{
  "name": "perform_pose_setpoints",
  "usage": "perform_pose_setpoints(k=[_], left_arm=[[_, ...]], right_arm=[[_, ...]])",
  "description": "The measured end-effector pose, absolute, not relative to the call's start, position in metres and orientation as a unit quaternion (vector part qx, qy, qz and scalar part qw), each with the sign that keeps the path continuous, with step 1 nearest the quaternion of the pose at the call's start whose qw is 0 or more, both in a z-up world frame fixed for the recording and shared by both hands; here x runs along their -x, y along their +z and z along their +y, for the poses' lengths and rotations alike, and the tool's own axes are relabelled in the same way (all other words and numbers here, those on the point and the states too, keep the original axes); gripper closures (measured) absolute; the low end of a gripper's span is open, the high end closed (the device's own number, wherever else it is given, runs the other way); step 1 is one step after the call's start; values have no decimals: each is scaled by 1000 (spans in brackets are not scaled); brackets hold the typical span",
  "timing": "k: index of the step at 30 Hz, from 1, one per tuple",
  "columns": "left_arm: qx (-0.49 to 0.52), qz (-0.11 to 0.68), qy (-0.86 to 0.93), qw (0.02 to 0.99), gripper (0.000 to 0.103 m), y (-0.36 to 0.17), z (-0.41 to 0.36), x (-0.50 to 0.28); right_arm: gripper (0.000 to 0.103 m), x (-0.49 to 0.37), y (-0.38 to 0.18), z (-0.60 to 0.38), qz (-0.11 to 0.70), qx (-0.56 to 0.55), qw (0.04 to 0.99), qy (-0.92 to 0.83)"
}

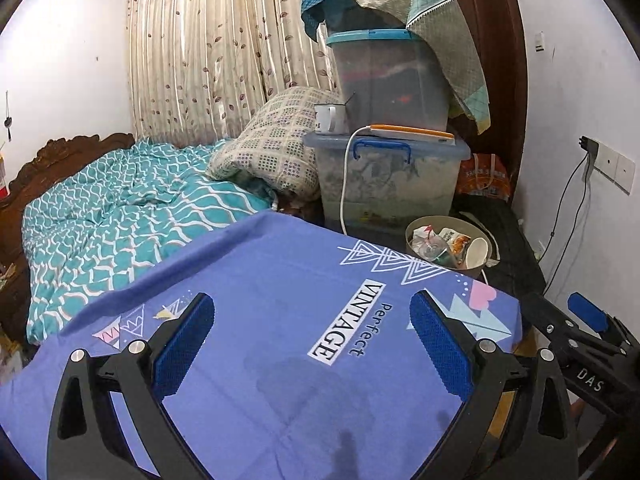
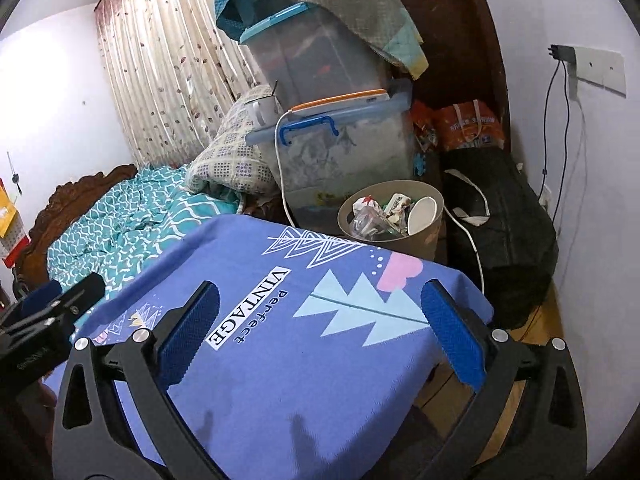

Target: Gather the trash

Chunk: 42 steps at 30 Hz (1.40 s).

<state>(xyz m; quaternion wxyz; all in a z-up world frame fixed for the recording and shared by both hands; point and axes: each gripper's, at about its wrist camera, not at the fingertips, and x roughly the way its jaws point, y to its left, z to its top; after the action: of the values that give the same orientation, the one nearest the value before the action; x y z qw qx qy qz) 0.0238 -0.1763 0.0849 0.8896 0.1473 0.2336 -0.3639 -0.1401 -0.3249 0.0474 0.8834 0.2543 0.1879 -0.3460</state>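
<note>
Here, at my far left, the bed (image 1: 120,200) lies under a teal wave-patterned cover, its carved wooden headboard (image 1: 60,156) against the wall, and leaf-print curtains (image 1: 208,48) hang behind it. A checked quilt (image 1: 268,144) is rolled up at the bed's end, leaning against two stacked plastic storage boxes (image 1: 388,176). The lower box has a blue handle; a white mug (image 1: 329,118) with a spoon and a flat orange-edged device (image 1: 412,134) with a white cable (image 1: 345,184) rest on its lid. A patterned cloth (image 1: 420,8) drapes over the upper box.

Below me spreads a table under a purple cloth (image 1: 260,340), printed "Perfect VINTAGE" in a white-bordered label, with outlined triangles and pale blue tree shapes around it. My left gripper (image 1: 312,344) hangs over that cloth, jaws spread wide apart and holding nothing.

Just beyond the table's far edge stands the beige trash bin (image 2: 430,204), on the floor beside the lower box. It holds a white paper cup (image 2: 420,212), crumpled clear plastic and printed snack wrappers whose writing I cannot read.

My right gripper (image 2: 320,336) hovers over the cloth's right half, jaws likewise released and bare. In the left wrist view its body shows the letters "DAS". To the right sit an orange printed bag (image 2: 468,126), a black duffel bag (image 2: 504,232), and a wall socket (image 2: 592,68) with a dark cord.
</note>
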Motion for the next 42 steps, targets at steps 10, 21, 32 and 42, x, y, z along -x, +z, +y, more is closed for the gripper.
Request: perform_pose_setpoints(k=[10, 21, 32, 42], left_arm=[[-148, 231, -337, 900, 9, 87, -176, -8], [-166, 214, -291, 918, 8, 91, -180, 9], [-178, 224, -290, 913, 8, 89, -193, 18], [-178, 223, -299, 911, 9, 89, -196, 27]], right_arm=[[3, 158, 60, -308, 162, -242, 897, -333], [3, 162, 43, -324, 165, -265, 894, -320], [3, 177, 41, -334, 159, -278, 894, -314], [3, 182, 44, -328, 154, -273, 899, -306]])
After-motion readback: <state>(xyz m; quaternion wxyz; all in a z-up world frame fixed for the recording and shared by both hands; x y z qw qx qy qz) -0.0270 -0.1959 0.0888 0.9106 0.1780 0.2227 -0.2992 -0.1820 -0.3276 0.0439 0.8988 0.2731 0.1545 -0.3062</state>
